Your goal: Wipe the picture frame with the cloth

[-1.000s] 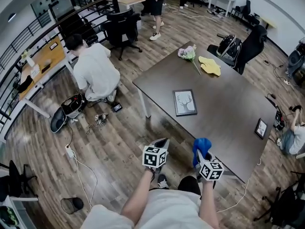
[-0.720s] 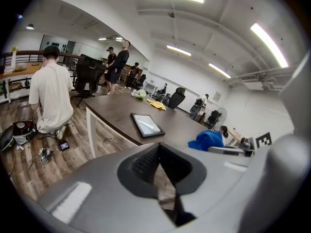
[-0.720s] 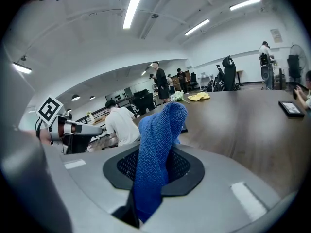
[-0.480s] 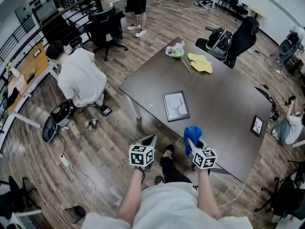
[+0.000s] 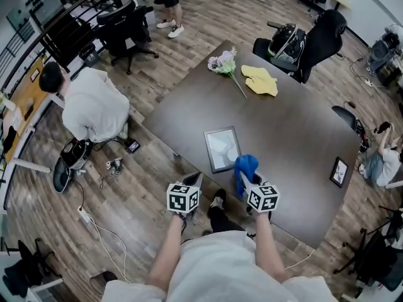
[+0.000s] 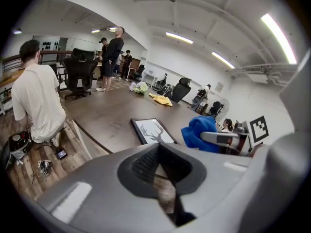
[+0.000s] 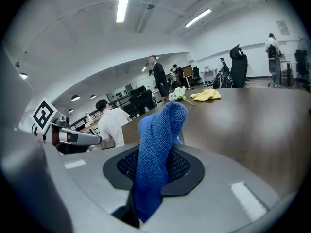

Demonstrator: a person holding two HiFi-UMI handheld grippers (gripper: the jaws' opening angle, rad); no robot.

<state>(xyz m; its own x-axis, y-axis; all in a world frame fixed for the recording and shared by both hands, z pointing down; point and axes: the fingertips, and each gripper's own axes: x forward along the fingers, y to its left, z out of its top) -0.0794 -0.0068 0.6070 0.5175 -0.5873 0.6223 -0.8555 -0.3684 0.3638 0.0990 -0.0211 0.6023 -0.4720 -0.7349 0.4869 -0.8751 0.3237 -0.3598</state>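
Note:
A picture frame (image 5: 221,148) with a deer print lies flat near the front edge of the dark table (image 5: 296,124); the left gripper view shows the picture frame (image 6: 153,130) too. My right gripper (image 5: 244,178) is shut on a blue cloth (image 5: 245,166), which hangs just off the frame's near right corner. In the right gripper view the blue cloth (image 7: 158,154) stands up between the jaws of my right gripper (image 7: 150,178). My left gripper (image 5: 192,182) hovers over the floor just short of the table edge, jaws together and nothing in them.
A yellow cloth (image 5: 259,79) and a bunch of flowers (image 5: 221,61) lie at the table's far end. A small dark frame (image 5: 339,172) sits at the right edge. A person in white (image 5: 91,106) crouches on the floor at left. Office chairs stand behind the table.
Both grippers have come closer to the table. The blue cloth now hangs right beside the picture frame. Neither gripper's hold has changed.

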